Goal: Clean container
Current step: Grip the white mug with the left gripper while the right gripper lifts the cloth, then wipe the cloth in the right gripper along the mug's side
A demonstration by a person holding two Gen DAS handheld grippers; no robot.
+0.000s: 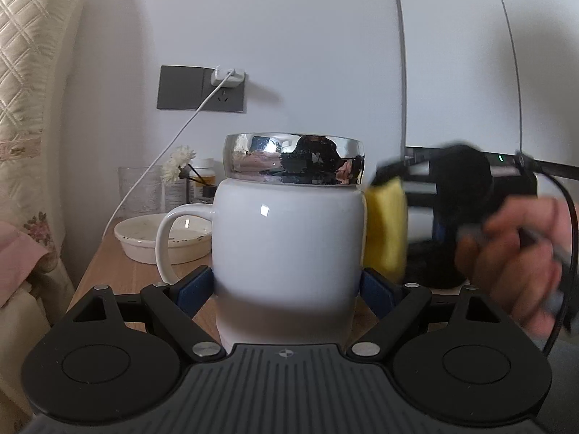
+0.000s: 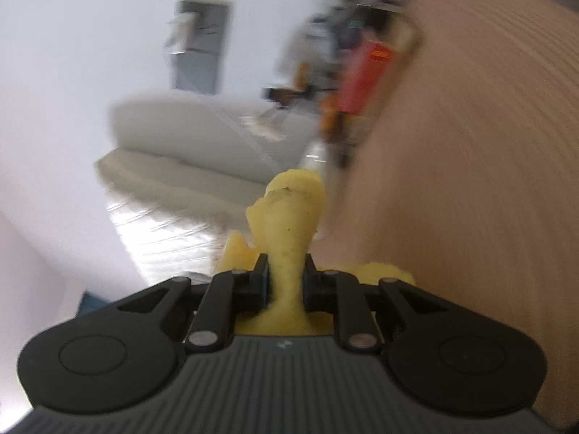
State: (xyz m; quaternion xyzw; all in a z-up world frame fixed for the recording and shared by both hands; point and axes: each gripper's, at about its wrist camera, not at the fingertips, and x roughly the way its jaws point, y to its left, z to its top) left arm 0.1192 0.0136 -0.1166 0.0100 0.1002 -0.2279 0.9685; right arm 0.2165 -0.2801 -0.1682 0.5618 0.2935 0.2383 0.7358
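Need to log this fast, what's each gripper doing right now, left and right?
Left gripper: closed on the white mug, pads against its sides.
Right gripper: shut on the yellow sponge.

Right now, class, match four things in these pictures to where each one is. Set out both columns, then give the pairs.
1. white mug
2. yellow sponge
3. silver lid
4. white charger

A. plugged into the wall socket
B. on top of the mug
C. between the left gripper's fingers
D. pinched in the right gripper

Pairs: 1-C, 2-D, 3-B, 4-A
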